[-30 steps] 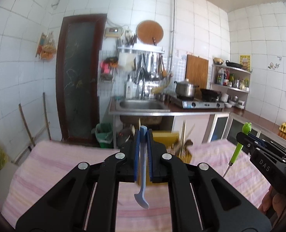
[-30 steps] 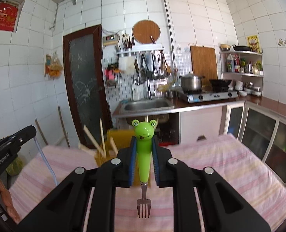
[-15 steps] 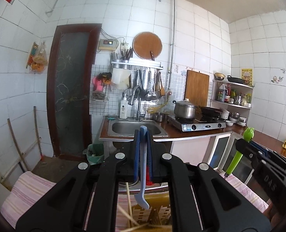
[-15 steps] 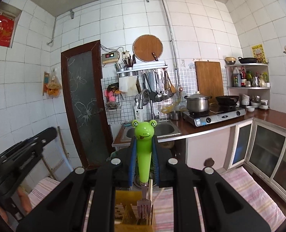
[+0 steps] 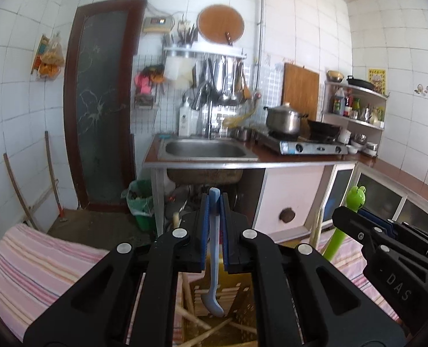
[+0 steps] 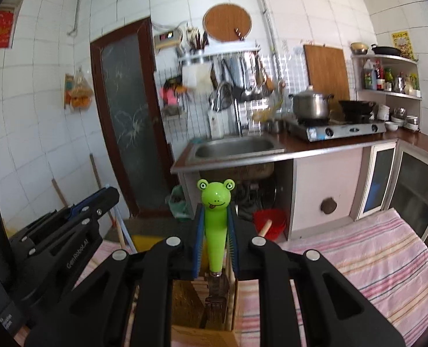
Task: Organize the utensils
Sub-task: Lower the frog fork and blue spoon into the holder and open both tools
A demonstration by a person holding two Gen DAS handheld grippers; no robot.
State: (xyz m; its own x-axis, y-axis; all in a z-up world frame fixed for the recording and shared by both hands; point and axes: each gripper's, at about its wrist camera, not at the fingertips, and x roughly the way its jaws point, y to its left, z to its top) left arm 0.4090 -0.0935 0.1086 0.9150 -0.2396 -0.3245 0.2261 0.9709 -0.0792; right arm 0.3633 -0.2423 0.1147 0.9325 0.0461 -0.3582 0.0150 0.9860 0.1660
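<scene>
The blue spoon [image 5: 213, 260] hung bowl-down, its handle clamped upright between the pads of the left gripper [image 5: 214, 202], and its bowl sat just above the yellow wooden holder [image 5: 228, 292] on the table. To its right, the green frog-headed fork [image 6: 215, 225] stood pinched in the right gripper [image 6: 215, 214], frog face up, its tines [image 6: 215, 303] pointing down into a compartment of the same holder. Whether the tines touched anything inside I could not tell. A few chopsticks [image 5: 193, 321] lay slanted in and around the holder. The two grippers hung side by side, close but apart, over the pink striped cloth [image 6: 373, 260] covering the table. Farther off stood the steel sink [image 5: 205, 150], a pot [image 5: 283, 118] on the gas stove [image 5: 309, 146] to its right, and a dark glass door [image 5: 101, 101] at the left.
</scene>
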